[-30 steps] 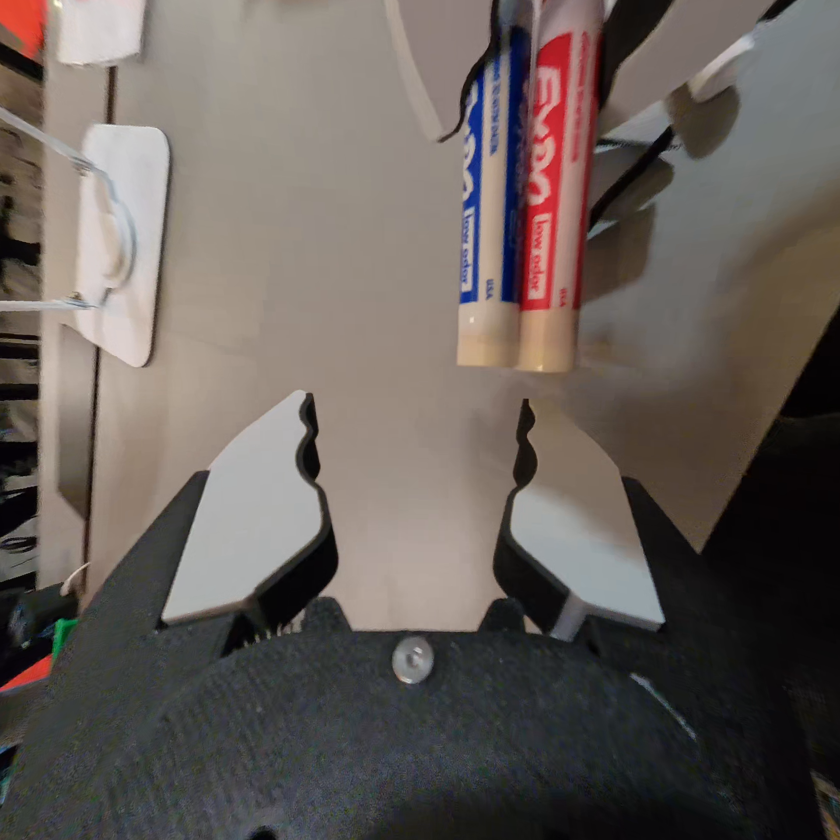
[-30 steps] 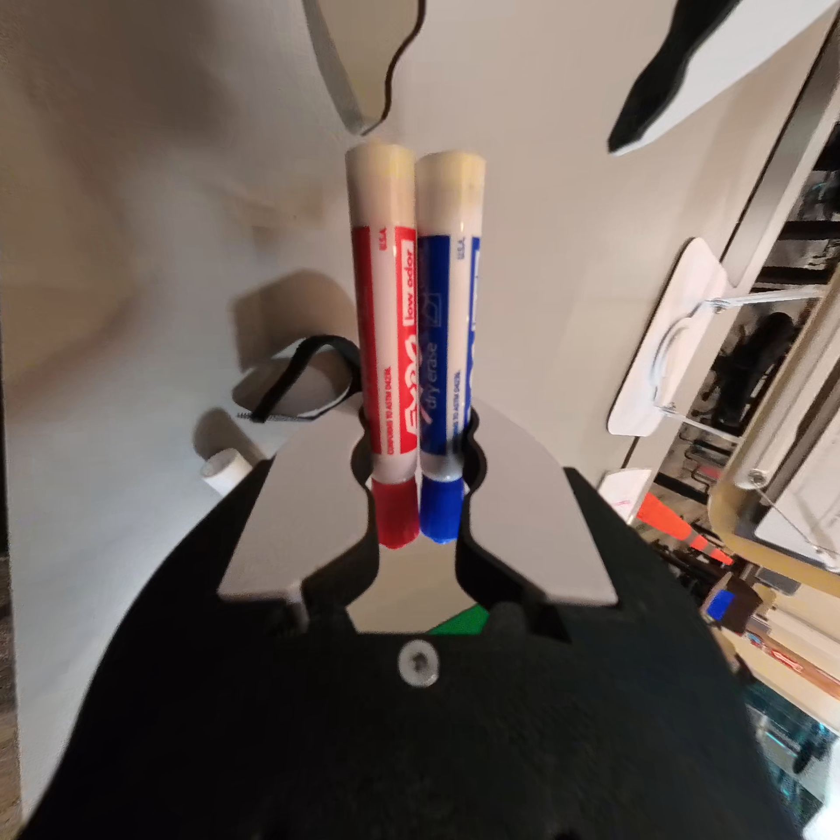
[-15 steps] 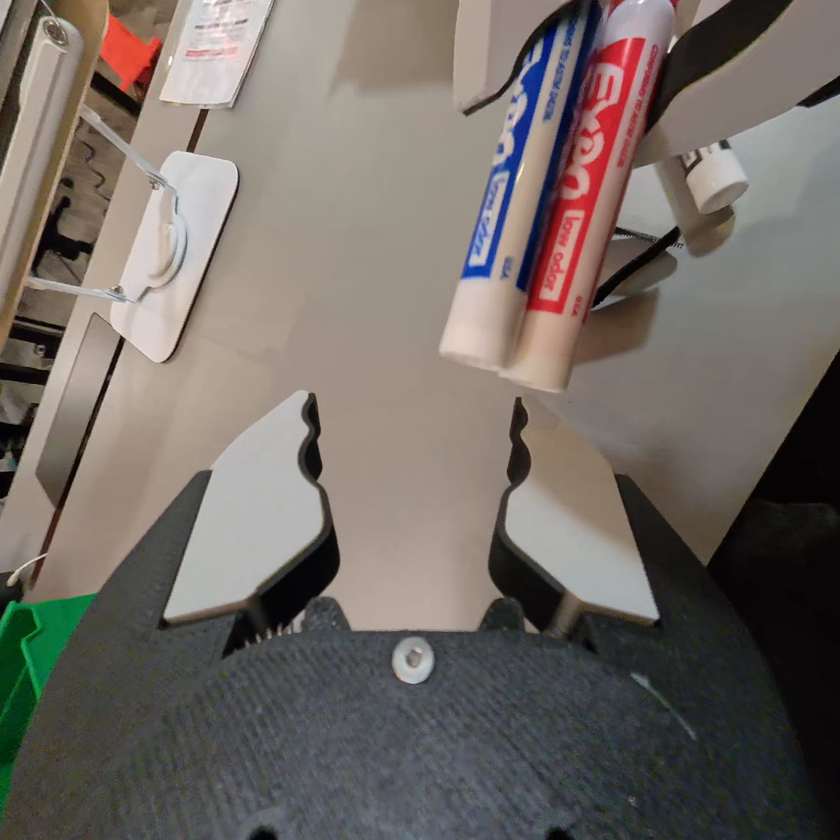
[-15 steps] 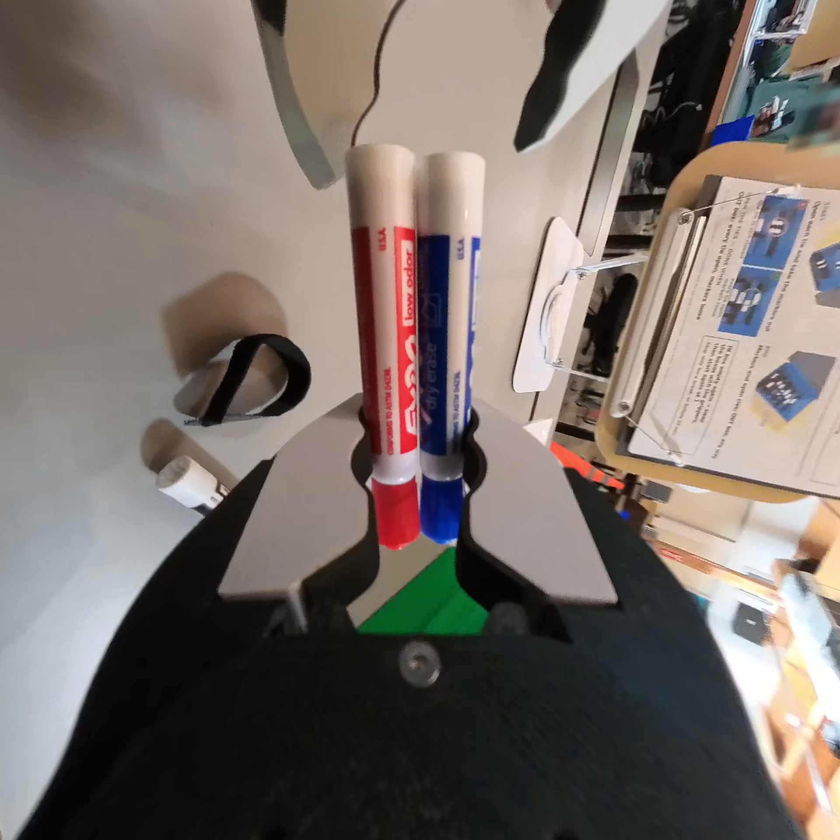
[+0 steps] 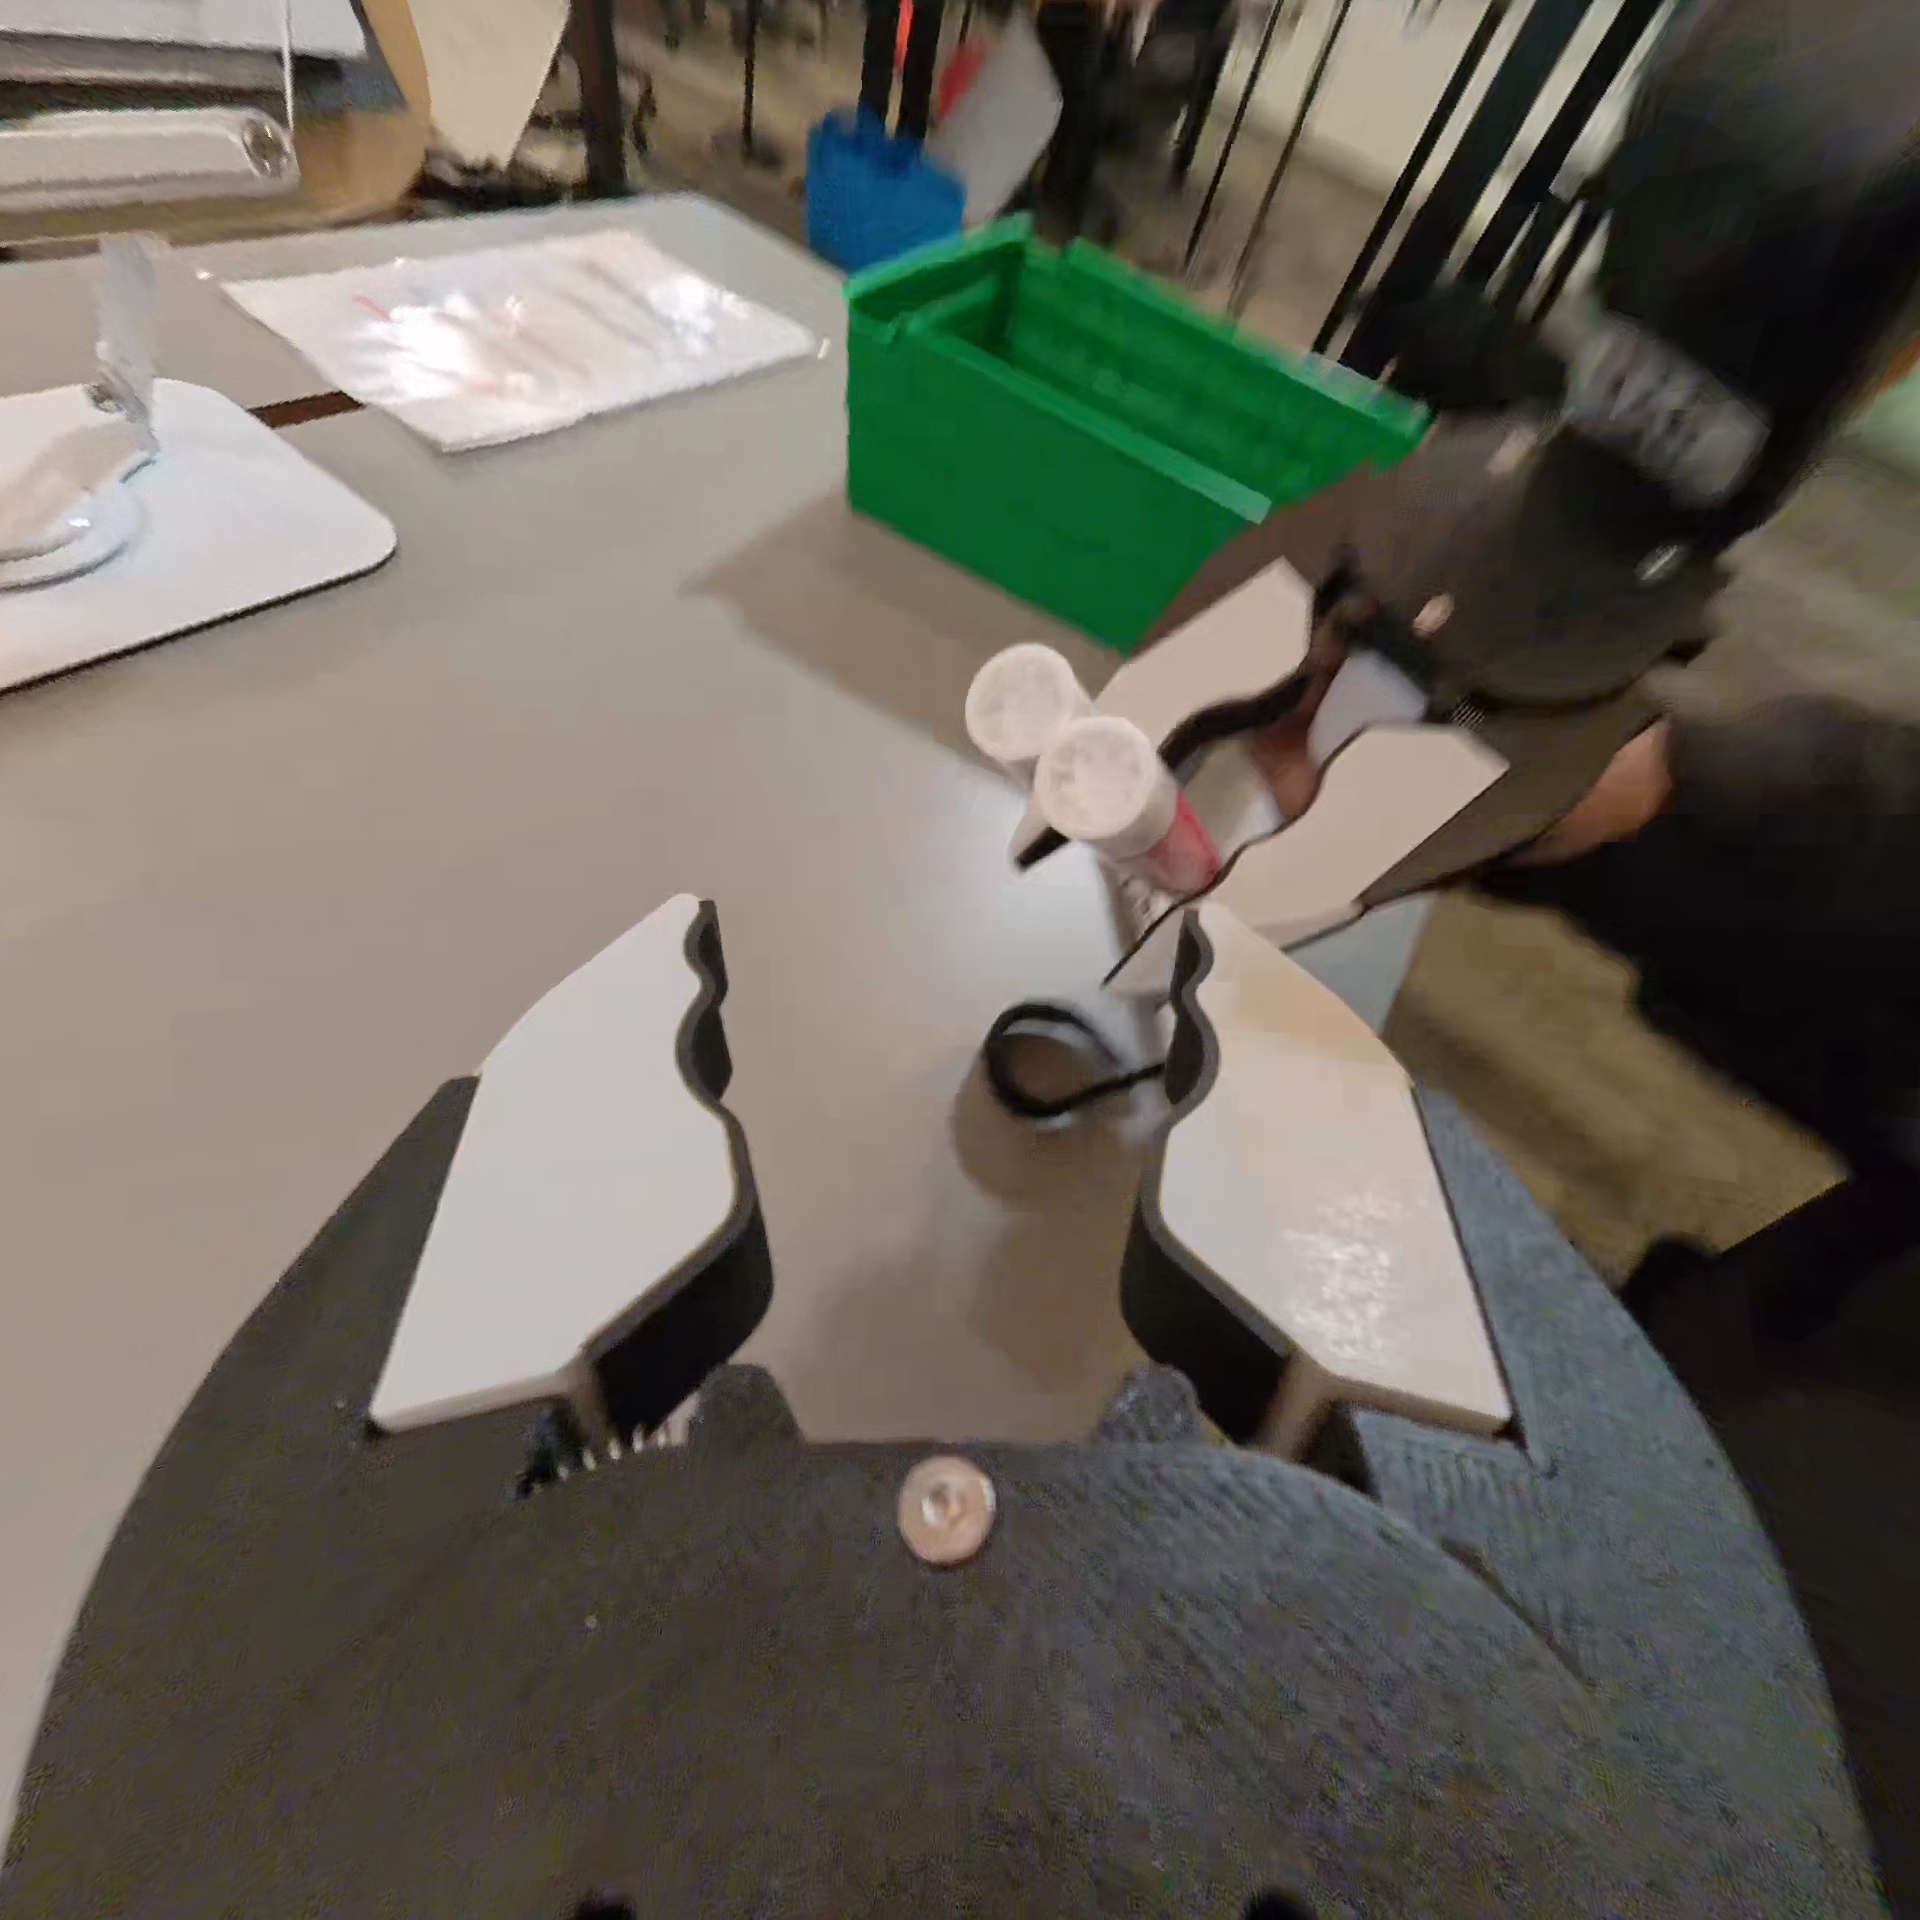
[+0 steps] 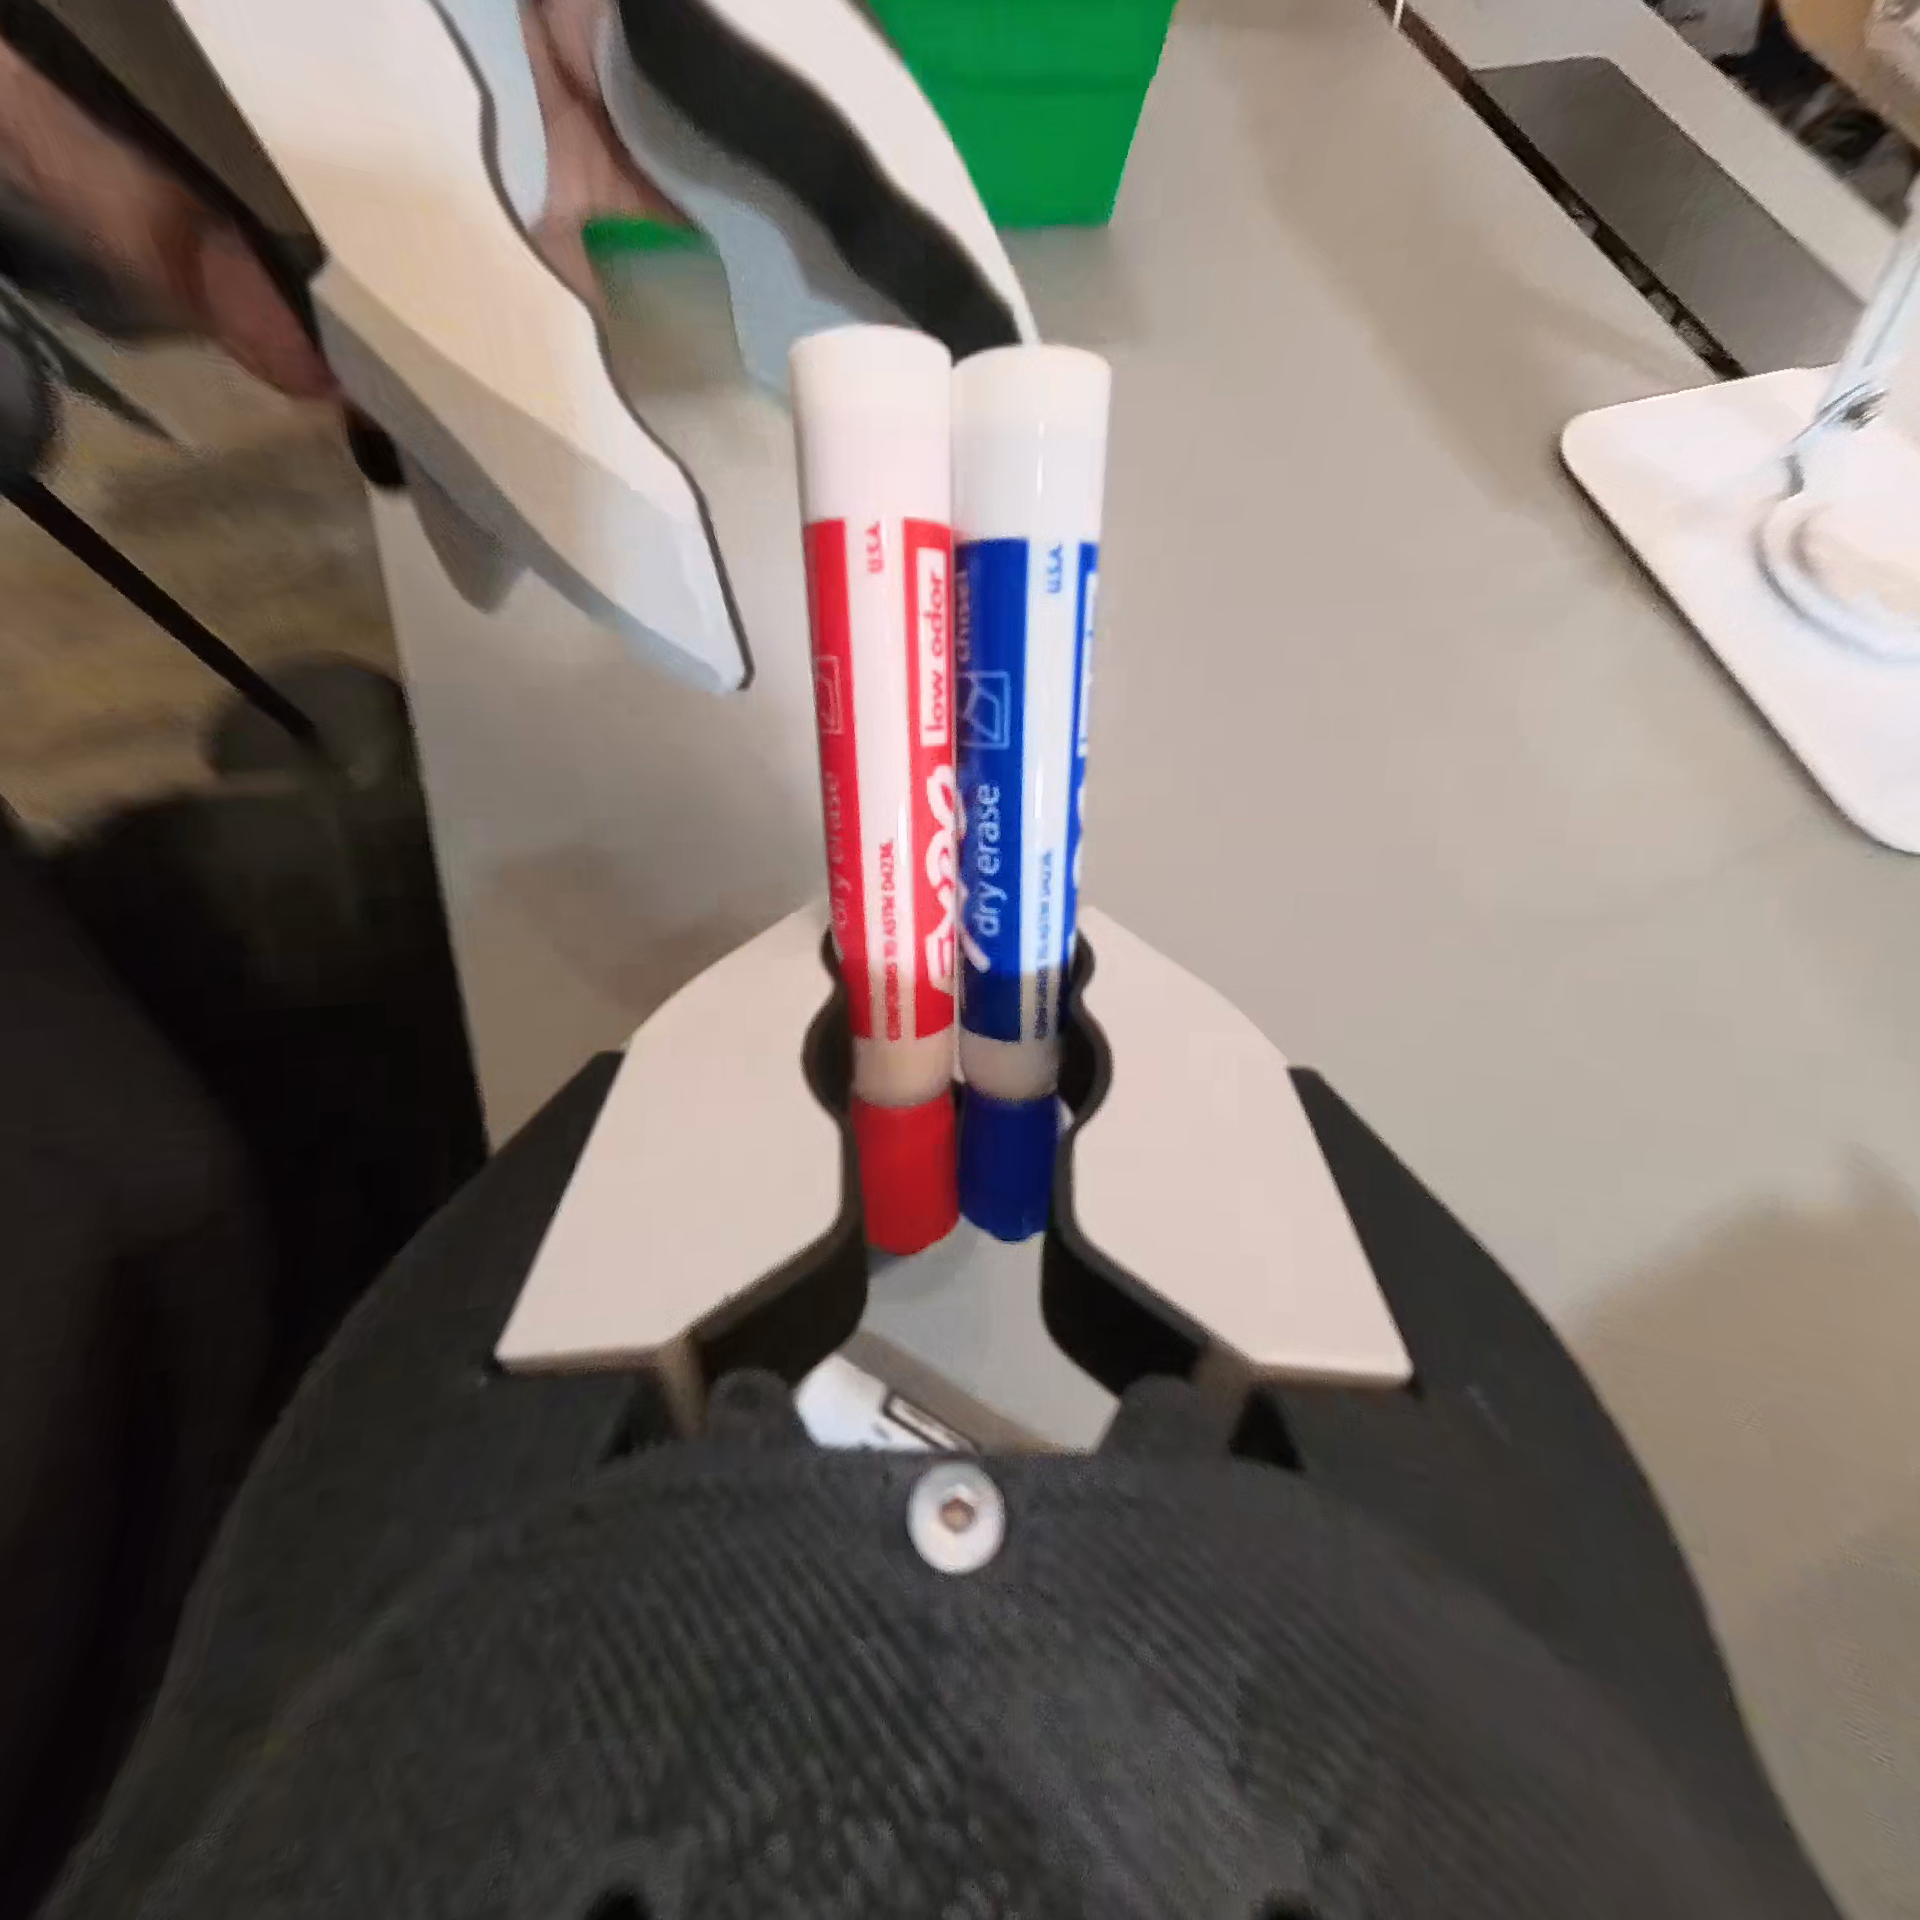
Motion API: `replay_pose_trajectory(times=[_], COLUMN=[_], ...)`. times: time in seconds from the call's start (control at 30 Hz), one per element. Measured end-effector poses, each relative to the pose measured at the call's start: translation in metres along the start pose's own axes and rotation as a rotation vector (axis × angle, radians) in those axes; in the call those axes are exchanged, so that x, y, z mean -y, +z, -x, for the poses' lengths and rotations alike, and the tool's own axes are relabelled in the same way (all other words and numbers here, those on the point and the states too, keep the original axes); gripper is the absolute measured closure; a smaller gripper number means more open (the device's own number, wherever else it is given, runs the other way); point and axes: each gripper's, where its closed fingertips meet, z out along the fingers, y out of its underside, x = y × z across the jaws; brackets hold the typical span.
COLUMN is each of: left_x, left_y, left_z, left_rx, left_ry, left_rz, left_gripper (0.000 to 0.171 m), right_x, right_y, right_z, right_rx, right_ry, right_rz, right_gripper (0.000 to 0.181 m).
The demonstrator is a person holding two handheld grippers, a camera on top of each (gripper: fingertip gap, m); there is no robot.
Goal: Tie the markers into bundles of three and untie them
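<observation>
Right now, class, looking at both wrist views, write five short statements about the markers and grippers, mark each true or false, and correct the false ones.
1. The right hand-held gripper clamps two markers. True.
2. The clamped pair is green and black. False: a red marker and a blue marker.
3. The left hand-held gripper is shut on a marker. False: it is open and empty.
4. A black strap lies on the table. True.
5. The green bin is upside down. False: its opening faces up.

Red marker (image 6: 883, 790), blue marker (image 6: 1023, 800), green bin (image 5: 1049, 457), black strap (image 5: 1039, 1070), grey table (image 5: 416, 790)
</observation>
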Motion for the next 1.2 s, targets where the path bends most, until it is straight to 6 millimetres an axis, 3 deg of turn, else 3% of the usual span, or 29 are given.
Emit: replay_pose_trajectory(times=[0.27, 0.5, 0.77, 0.97, 1.2], left_x=[0.058, 0.078, 0.070, 0.059, 0.050], left_y=[-0.013, -0.005, 0.005, 0.008, 0.013], left_z=[-0.016, -0.047, -0.073, -0.073, -0.083], left_rx=[-0.257, -0.410, -0.464, -0.464, -0.490], left_ry=[-0.270, -0.313, -0.213, -0.194, -0.170], left_rz=[-0.358, -0.451, -0.390, -0.358, -0.321], left_gripper=[0.083, 0.081, 0.088, 0.091, 0.091], right_x=[0.044, 0.079, 0.078, 0.076, 0.074], right_y=[-0.011, -0.025, -0.025, -0.024, -0.011], right_z=[0.014, 0.035, 0.050, 0.051, 0.066], right_rx=[0.291, 0.484, 0.538, 0.548, 0.594], right_ry=[0.344, 0.369, 0.313, 0.330, 0.360], right_rz=[-0.345, -0.601, -0.594, -0.589, -0.574], right_gripper=[0.144, 0.144, 0.144, 0.143, 0.144])
